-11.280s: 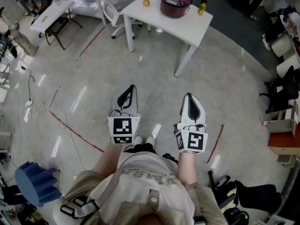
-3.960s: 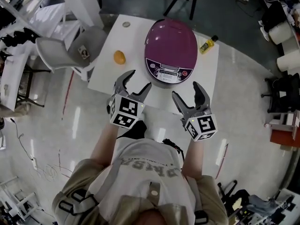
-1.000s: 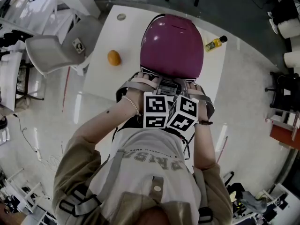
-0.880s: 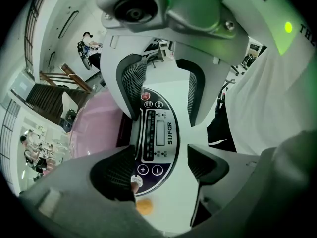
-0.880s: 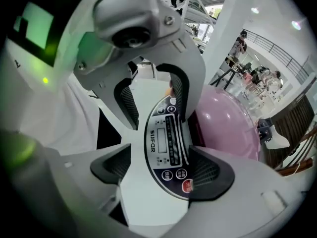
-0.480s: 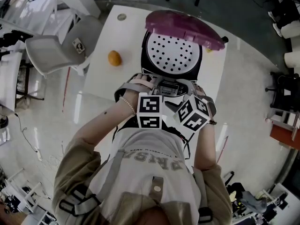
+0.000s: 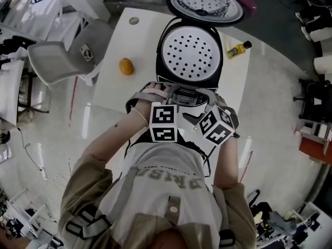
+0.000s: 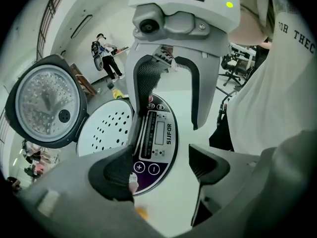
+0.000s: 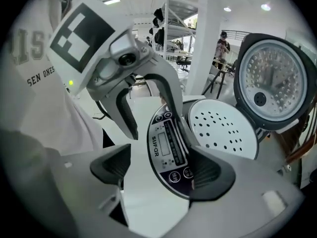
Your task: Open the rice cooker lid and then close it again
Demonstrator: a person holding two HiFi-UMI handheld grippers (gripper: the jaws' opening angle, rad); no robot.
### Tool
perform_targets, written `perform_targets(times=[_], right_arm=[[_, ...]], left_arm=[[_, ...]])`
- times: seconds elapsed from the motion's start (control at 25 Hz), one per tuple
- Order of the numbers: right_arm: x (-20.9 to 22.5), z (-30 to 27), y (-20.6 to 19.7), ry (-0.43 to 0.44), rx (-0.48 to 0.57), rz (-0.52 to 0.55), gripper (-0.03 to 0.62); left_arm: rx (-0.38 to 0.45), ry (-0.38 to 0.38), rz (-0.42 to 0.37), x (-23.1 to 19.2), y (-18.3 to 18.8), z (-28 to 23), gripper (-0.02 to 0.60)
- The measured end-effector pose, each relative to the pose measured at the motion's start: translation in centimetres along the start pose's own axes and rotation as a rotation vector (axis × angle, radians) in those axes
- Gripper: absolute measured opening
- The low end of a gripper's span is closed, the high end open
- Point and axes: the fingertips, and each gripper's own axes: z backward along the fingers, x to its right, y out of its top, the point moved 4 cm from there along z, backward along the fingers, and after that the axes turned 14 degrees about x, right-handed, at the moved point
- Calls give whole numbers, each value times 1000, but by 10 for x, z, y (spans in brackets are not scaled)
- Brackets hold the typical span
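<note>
Rice cooker (image 7: 189, 56) stands open on the white table (image 7: 111, 82), its maroon-rimmed lid (image 7: 207, 3) swung back at the far side and the perforated white inner plate (image 7: 190, 52) exposed. I hold the left gripper (image 8: 163, 170) and the right gripper (image 9: 158, 170) close together at the cooker's front, its control panel (image 8: 157, 133) showing between their tips. Both sets of jaws stand wide apart, clamped on nothing, and each gripper crowds the other's view. An orange (image 7: 126, 66) lies on the table left of the cooker; a small yellow bottle (image 7: 238, 48) lies to its right. A grey chair (image 7: 59, 61) stands just beside the table's left edge.
</note>
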Motion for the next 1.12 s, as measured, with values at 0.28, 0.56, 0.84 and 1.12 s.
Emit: perform_targets(times=[0.28, 0.56, 0.84, 1.12], right_arm=[[1, 1, 1, -9, 56, -38, 364], [6, 9, 4, -54, 166, -87, 365], [24, 54, 14, -252, 438, -174, 365], [44, 122, 16, -499, 747, -288, 365]], left_arm=[[55, -2, 51, -1, 0, 2, 362], [158, -9, 171, -3, 1, 6, 362], [253, 98, 260, -19, 0, 33, 362], [428, 379, 315, -54, 10, 89, 362]])
